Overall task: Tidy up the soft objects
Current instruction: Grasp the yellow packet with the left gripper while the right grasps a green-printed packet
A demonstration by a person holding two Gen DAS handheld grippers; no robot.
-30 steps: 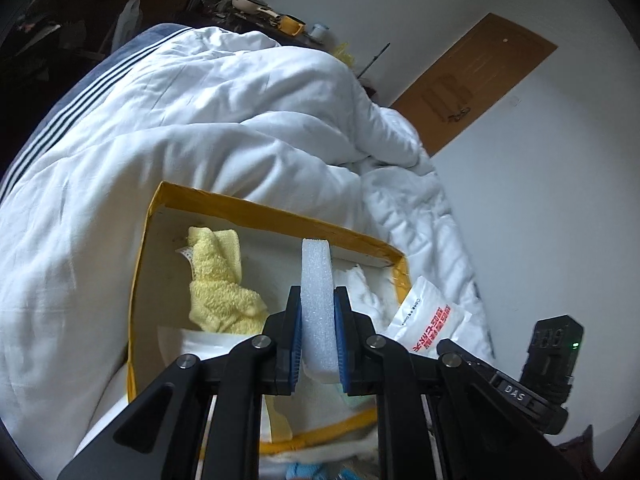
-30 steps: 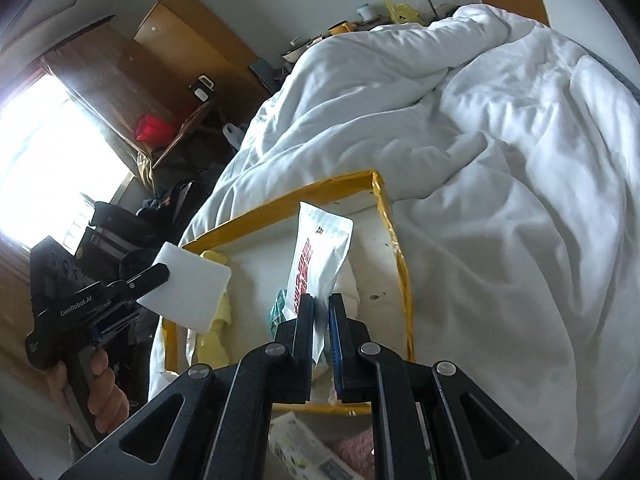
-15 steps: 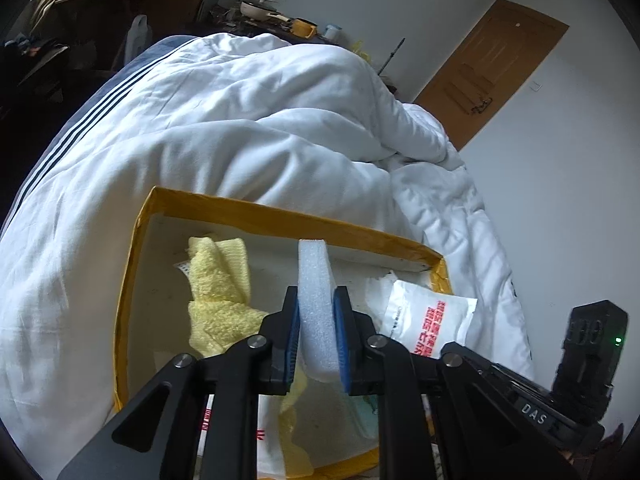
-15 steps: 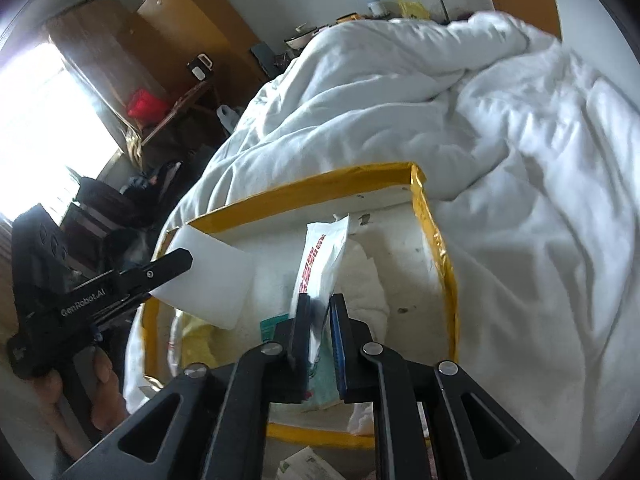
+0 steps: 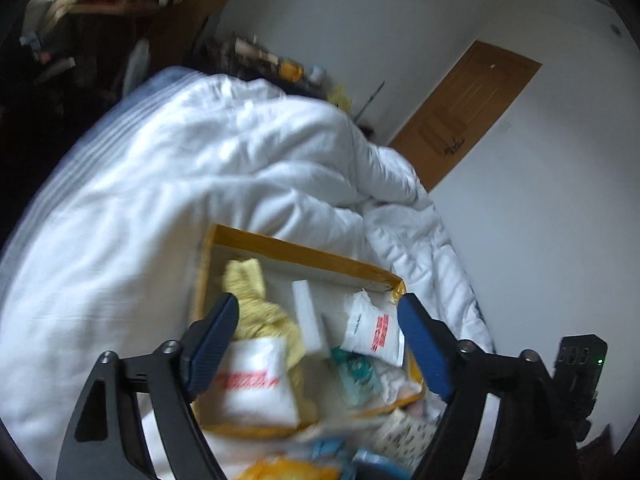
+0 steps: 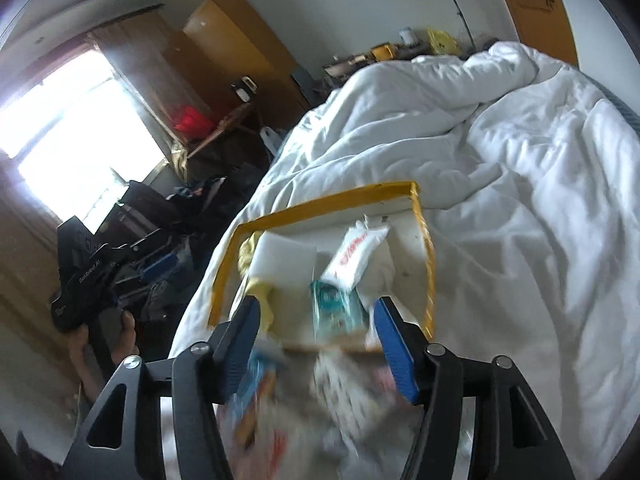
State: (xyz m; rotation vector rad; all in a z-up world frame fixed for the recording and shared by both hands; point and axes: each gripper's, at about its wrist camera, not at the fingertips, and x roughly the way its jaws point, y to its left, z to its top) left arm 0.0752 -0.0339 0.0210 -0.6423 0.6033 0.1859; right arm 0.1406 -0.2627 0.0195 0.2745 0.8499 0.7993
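A shallow cardboard box with yellow-taped rim lies on the rumpled white quilt of the bed, and both cameras look down into it. The left gripper is above the near side of the box; its jaws are opening, the blue pads stand wide apart, and nothing is between them. Inside the box, the left wrist view shows the white foam block in the middle, leaning on its edge, with the crumpled yellow towel at the box's left side and the white sachet with red print at its right side, near the far right corner. A white packet with a red stripe lies at the near left corner; this one is almost hidden in the right wrist view. The right gripper also hangs over the near edge, its jaws opening and empty. From this side the foam block shows its broad flat face, not the thin edge, and the sachet lies just beside it, over a teal printed packet. Only the right wrist view shows the person's hand around the handle of the left gripper, beside the bed's left edge, and the bright window. Only the left wrist view shows the brown wooden door. Blurred packets in front of the box cannot be told apart.
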